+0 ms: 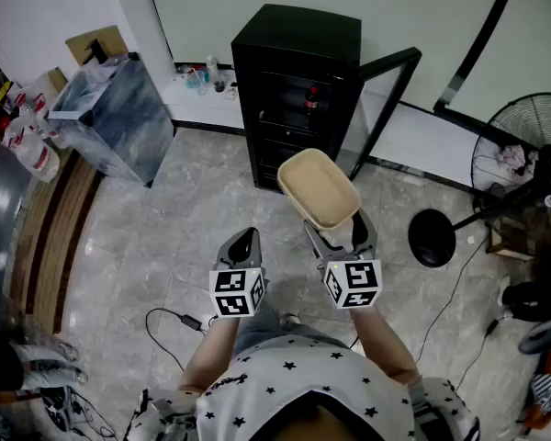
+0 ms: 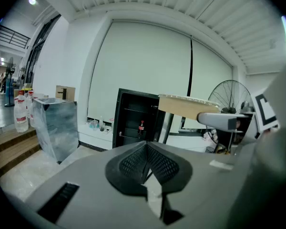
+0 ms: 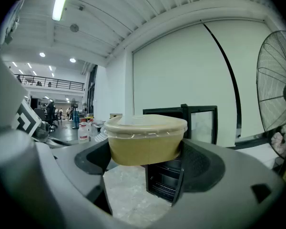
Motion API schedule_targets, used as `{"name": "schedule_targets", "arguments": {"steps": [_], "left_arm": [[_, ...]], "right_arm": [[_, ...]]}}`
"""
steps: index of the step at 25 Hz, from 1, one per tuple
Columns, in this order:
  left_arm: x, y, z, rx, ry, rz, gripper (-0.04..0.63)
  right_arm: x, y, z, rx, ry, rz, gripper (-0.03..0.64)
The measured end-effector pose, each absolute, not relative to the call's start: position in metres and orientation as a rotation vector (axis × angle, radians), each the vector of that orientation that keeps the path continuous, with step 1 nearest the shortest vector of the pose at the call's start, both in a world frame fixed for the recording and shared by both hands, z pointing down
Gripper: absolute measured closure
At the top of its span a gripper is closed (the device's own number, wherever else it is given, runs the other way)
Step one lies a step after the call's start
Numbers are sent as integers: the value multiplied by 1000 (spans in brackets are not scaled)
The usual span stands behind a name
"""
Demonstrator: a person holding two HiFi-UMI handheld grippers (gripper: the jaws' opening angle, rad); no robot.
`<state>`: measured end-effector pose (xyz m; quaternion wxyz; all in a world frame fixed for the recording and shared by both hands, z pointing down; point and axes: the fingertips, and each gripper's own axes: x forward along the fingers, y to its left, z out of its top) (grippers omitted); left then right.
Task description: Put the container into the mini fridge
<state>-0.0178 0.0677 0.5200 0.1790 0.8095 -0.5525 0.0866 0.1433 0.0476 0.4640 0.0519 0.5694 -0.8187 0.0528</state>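
Tan and lidded, the container (image 1: 319, 188) sits in the head view between the wide-spread jaws of the right gripper (image 1: 341, 231). It is held off the floor (image 1: 193, 209) in front of the black mini fridge (image 1: 298, 53), outside it and apart from it. The fridge's door (image 1: 387, 108) stands swung open to the right, and a red-capped bottle (image 1: 311, 99) stands on a shelf inside. The left gripper (image 1: 245, 239) is held level beside the right one, with nothing in it.

The left gripper view shows its two jaws pressed together with nothing between them. The open mini fridge lies ahead, and the container is at the upper right.

In the right gripper view both jaws press on the sides of the container. Part of the fridge shows behind and below it.
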Motion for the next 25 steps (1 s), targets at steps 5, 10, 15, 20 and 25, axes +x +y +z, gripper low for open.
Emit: {"name": "schedule_targets", "arguments": {"steps": [5, 10, 15, 20, 25], "left_arm": [[-10, 114, 509, 2308, -1546, 267, 583], [-13, 136, 505, 2320, -1551, 264, 583], [-11, 150, 501, 2329, -1547, 254, 583], [0, 154, 504, 2328, -1546, 247, 583], [6, 156, 502, 2315, -1560, 238, 583]], "right_arm": [[147, 90, 449, 1734, -2506, 151, 164], [145, 116, 450, 1739, -2511, 159, 164], [146, 129, 448, 1740, -2504, 140, 164], [151, 132, 449, 1736, -2506, 119, 164], [149, 133, 446, 1693, -2527, 97, 164]]}}
